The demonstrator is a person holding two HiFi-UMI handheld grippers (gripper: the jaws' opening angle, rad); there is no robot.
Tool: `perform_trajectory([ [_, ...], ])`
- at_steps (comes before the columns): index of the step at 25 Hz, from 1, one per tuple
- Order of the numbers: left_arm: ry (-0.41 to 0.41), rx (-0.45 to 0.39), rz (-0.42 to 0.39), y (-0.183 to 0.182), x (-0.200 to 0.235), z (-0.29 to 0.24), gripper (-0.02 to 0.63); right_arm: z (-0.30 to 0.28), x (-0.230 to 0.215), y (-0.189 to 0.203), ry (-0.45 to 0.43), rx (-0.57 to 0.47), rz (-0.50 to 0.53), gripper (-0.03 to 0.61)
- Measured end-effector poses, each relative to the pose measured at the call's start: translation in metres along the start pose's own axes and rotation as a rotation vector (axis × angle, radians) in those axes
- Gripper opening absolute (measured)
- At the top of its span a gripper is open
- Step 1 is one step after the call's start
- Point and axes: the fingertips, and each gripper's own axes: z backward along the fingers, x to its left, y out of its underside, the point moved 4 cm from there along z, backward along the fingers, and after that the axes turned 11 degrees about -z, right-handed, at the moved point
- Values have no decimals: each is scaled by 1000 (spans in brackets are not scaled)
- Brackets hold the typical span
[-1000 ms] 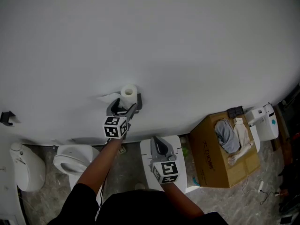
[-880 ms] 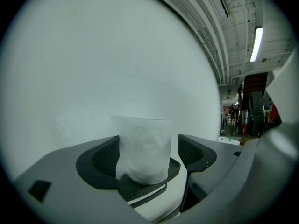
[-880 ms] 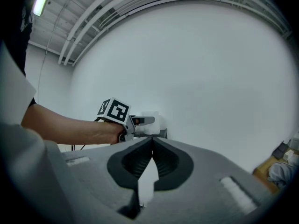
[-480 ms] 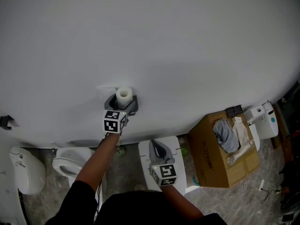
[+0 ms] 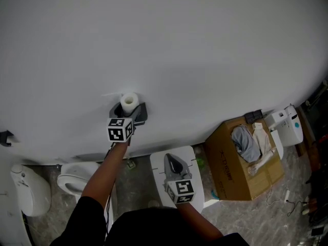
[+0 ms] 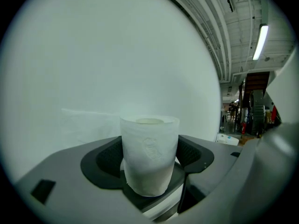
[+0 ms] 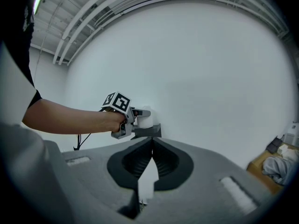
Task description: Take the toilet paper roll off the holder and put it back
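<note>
A white toilet paper roll (image 5: 129, 102) stands on end against the white wall, with a loose sheet (image 5: 110, 95) trailing to its left. My left gripper (image 5: 129, 109) reaches up to it, and its jaws are closing around the roll. In the left gripper view the roll (image 6: 149, 153) fills the gap and both dark pads (image 6: 105, 160) meet its sides. The holder is hidden behind the roll and jaws. My right gripper (image 5: 174, 163) hangs lower, shut and empty, over a white toilet tank (image 5: 192, 160). From the right gripper (image 7: 152, 146) view, the left gripper (image 7: 135, 122) and roll (image 7: 145, 119) are visible ahead.
An open cardboard box (image 5: 225, 160) with cloths in it stands at the lower right, next to a white device (image 5: 287, 129). A toilet bowl (image 5: 77, 181) and another white fixture (image 5: 31, 191) sit at the lower left. A small dark bracket (image 5: 6, 137) is on the wall at left.
My left gripper moved up to the wall, and its jaws went from just short of the roll to around it. The right gripper stayed low and barely moved.
</note>
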Motion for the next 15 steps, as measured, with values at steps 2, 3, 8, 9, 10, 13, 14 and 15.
perform_trajectory([
  [2,0,-21,24,-2,2,7,341,2,0,0,6,-2,-4,-2],
  [3,0,-31,33,-3,3,12,341,3,0,0,8,-3,-4,-2],
  [8,20,-80,16,-26,1,50,341,2,4,-8,11,-33,-1,-2],
  [9,26,-90,9,-31,-1,61,341,3,4,-9,13,-40,-1,-2],
  [10,31,-101,1,-35,-3,73,341,4,5,-10,15,-47,-1,-2],
  [13,29,-138,-25,-44,-4,110,341,7,6,-12,23,-57,2,-2],
  [14,24,-148,-32,-46,-2,123,341,8,7,-13,25,-61,7,-2],
  [15,19,-155,-35,-47,-1,137,341,10,9,-14,26,-63,17,-2],
])
